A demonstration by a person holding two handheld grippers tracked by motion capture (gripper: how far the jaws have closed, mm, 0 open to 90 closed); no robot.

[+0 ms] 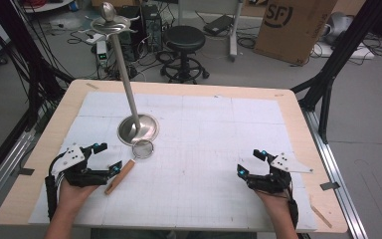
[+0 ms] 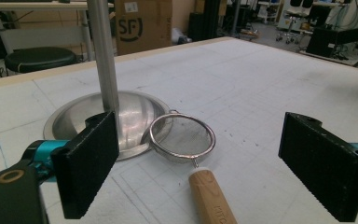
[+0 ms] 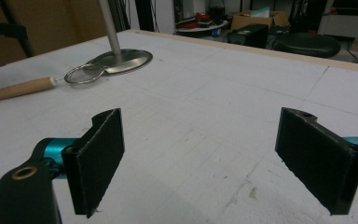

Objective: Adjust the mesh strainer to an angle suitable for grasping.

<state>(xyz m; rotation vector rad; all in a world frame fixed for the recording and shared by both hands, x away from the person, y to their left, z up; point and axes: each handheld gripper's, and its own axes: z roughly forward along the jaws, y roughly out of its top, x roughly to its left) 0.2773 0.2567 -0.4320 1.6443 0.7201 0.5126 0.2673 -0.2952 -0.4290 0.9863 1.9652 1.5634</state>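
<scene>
Lying flat on the bench [image 1: 199, 199], the strainer [image 1: 129, 164] is seen just ahead of the left tool [image 1: 107, 159], its mesh bowl [image 2: 182, 136] touching the rim of the stand base [image 2: 74, 121]. The wooden handle [image 2: 212, 198] points back between the left tool's jaws, which are held wide, nothing between the pads. The right tool [image 1: 248, 160] is also held wide, empty, well apart from the strainer. The strainer is judged light; the mesh thin and easily dented, the wire rim slippery. The handle is judged stiff and grippy, best taken near mid-length, across its width.
</scene>
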